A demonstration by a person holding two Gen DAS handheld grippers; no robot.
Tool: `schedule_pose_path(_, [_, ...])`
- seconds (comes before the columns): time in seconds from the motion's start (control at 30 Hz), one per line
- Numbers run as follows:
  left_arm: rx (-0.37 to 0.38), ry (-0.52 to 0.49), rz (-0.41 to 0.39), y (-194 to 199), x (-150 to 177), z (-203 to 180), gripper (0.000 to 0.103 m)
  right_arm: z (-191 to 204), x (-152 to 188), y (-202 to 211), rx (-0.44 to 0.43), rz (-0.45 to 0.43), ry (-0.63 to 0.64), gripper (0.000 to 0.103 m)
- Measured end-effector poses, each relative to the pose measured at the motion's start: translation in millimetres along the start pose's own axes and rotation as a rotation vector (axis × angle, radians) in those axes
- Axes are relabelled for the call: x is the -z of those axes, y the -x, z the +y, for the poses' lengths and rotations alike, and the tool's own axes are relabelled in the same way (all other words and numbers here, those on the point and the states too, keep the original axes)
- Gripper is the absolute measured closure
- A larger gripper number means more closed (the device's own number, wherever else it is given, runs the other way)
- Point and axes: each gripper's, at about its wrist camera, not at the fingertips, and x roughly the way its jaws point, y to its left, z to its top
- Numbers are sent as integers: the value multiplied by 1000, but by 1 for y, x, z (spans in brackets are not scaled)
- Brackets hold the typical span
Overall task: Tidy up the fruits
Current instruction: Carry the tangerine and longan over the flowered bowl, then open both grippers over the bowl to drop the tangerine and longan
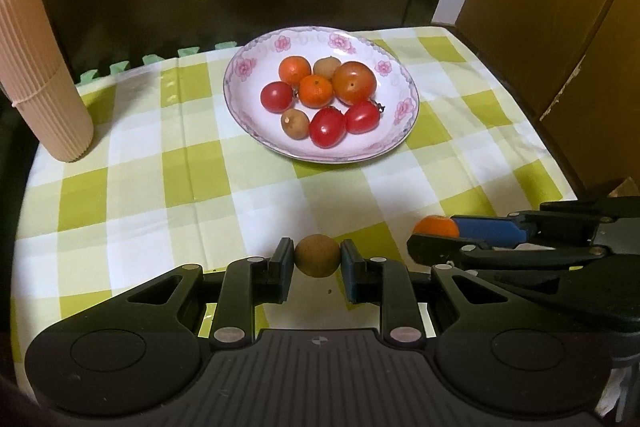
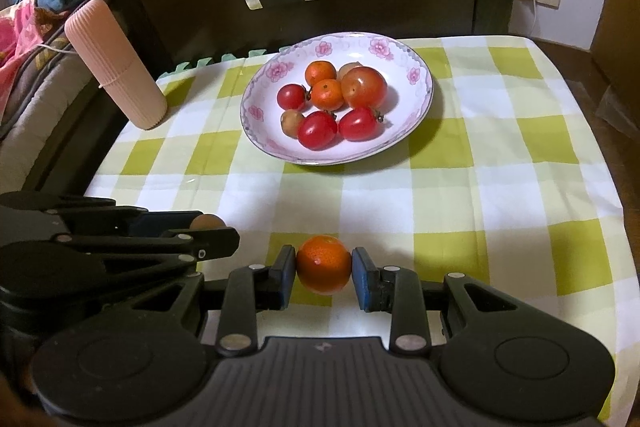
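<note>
A ribbed pink plastic cylinder [image 1: 40, 67] stands left of the white floral-rimmed plate [image 1: 248, 67] of fruit; nearer than the plate, the left gripper [image 1: 317, 261] has its jaws pinching a round brown fruit [image 1: 317, 255]; beside it, the right gripper [image 2: 324, 269] pinches a small orange mandarin [image 2: 324, 269].

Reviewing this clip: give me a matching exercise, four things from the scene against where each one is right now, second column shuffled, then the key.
Things:
1. brown round fruit
2. small orange
3. big orange-red tomato
4. ribbed pink cylinder

Places:
A. standing on the checked cloth, left of the plate
B. in the flowered plate
C. clamped in the left hand-held gripper
D. clamped in the right hand-held gripper

Pairs: 1-C, 2-D, 3-B, 4-A
</note>
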Motion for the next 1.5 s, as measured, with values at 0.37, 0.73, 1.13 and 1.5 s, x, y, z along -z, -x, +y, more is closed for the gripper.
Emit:
schedule_pose_path(0.37, [-4,-5,-30,4,-10,-1,72,2,-5,4,3,-22,1,74])
schedule_pose_path(0.73, [-11,1,-78,0,-49,3,72,-6,-39,3,12,-79,-24,74])
schedule_pose_path(1.13, [-11,30,-71,-33,-85,10,72,-19,-75,-19,29,-100,-38,74])
schedule_pose_path(1.5, [-5,51,-39,-56,-94,16,71,-36,-88,-46,22,-87,-75,74])
